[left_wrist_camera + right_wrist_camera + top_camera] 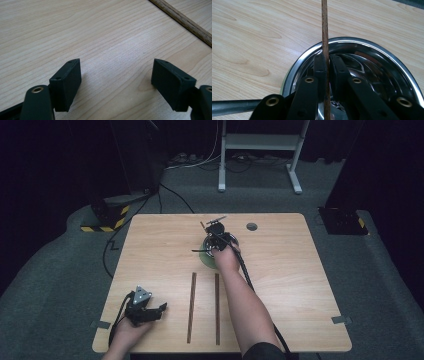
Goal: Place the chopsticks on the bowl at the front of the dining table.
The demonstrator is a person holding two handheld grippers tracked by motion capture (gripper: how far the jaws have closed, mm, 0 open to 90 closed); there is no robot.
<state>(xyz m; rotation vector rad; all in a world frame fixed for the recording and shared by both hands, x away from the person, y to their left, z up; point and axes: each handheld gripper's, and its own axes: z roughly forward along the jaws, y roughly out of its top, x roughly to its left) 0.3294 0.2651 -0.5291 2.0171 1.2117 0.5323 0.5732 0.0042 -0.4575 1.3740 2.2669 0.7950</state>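
The right tongs were out over the middle of the wooden surface, their jaws clamped on a thin wooden stick. In the right gripper view the stick ran straight up between the two closed jaws and on past them, across the rim of a shiny metal bowl and over the bare wood beyond. The bowl sat right under those tongs — from the high view it showed as a greenish round shape just beside the person's right hand, and I could not tell from there whether the stick's lower end touched the bowl's inside. A dark metal bar lay off to one side at the bottom of the right gripper view.

Nearer the person, two more sticks lay flat on the surface, side by side and roughly parallel: the left one and the right one, apart from each other and well apart from the bowl.

The left tongs rested low at the near left part of the surface, held in the left hand, jaws spread wide with nothing between them — only wood grain showed in the gap. In the left gripper view a stick crossed the top right corner, clear of both jaws.
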